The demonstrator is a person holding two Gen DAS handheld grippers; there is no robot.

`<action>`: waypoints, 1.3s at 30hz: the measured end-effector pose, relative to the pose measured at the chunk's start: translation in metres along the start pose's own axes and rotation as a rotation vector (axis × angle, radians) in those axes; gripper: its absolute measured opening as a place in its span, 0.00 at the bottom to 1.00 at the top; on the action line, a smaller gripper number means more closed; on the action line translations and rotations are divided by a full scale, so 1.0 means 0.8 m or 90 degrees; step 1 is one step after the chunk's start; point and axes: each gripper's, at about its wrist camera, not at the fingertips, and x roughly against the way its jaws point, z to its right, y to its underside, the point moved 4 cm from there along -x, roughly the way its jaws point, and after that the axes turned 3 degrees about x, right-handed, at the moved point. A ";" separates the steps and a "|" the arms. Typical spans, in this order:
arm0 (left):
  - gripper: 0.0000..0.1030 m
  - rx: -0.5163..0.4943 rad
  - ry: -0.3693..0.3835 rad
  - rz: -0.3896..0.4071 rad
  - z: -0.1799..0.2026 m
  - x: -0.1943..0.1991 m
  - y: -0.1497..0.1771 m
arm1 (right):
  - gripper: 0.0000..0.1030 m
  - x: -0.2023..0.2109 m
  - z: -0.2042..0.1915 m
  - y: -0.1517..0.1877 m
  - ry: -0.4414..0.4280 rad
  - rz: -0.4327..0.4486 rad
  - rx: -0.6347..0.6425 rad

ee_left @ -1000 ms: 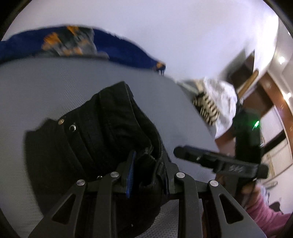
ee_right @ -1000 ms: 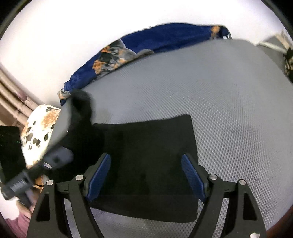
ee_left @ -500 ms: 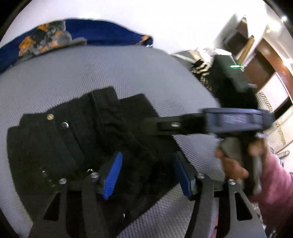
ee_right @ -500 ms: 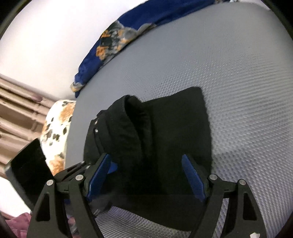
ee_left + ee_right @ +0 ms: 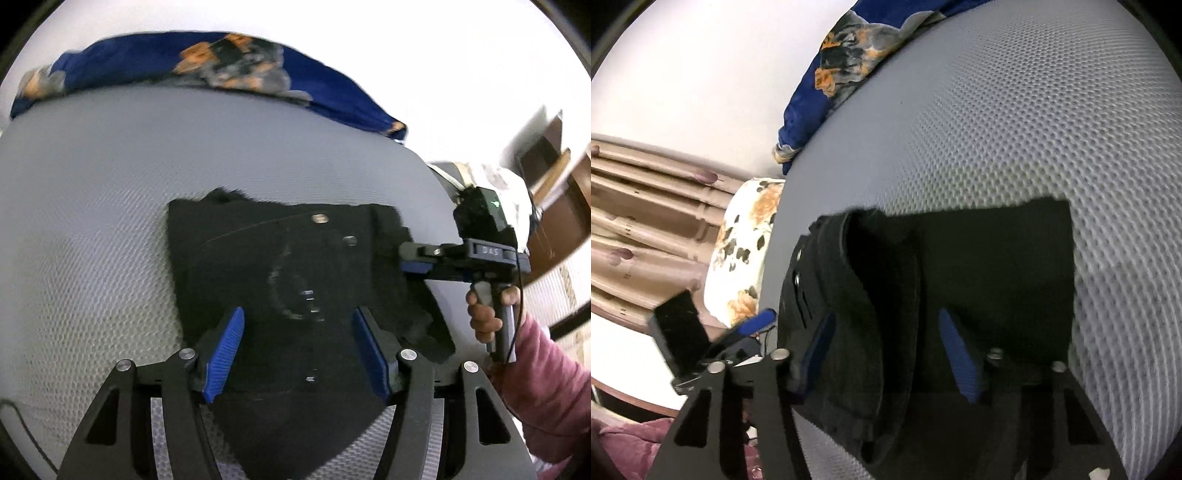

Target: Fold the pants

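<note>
Pants (image 5: 295,273) lie folded mid-mattress (image 5: 92,221); I hold both grippers, left (image 5: 297,350) and right (image 5: 886,354), spread open over them. Blue blanket (image 5: 147,62) lines the mattress's far edge, a floral pillow (image 5: 742,251) its side.

The grey mattress (image 5: 110,192) is bare to the left of the black pants (image 5: 280,266) and behind them. The back edge is blocked by a blue blanket (image 5: 166,59). On the right side of the pants, room is taken up by the right gripper (image 5: 410,260).
</note>
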 end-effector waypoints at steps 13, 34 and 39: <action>0.60 0.000 -0.008 -0.013 -0.007 -0.020 -0.001 | 0.15 -0.024 -0.015 -0.016 -0.042 -0.009 -0.017; 0.60 -0.100 0.059 -0.032 0.056 -0.055 -0.029 | 0.10 0.093 0.033 0.020 0.142 0.141 -0.153; 0.60 -0.128 0.015 -0.076 0.051 -0.095 -0.014 | 0.19 0.079 0.053 0.015 0.159 0.130 -0.170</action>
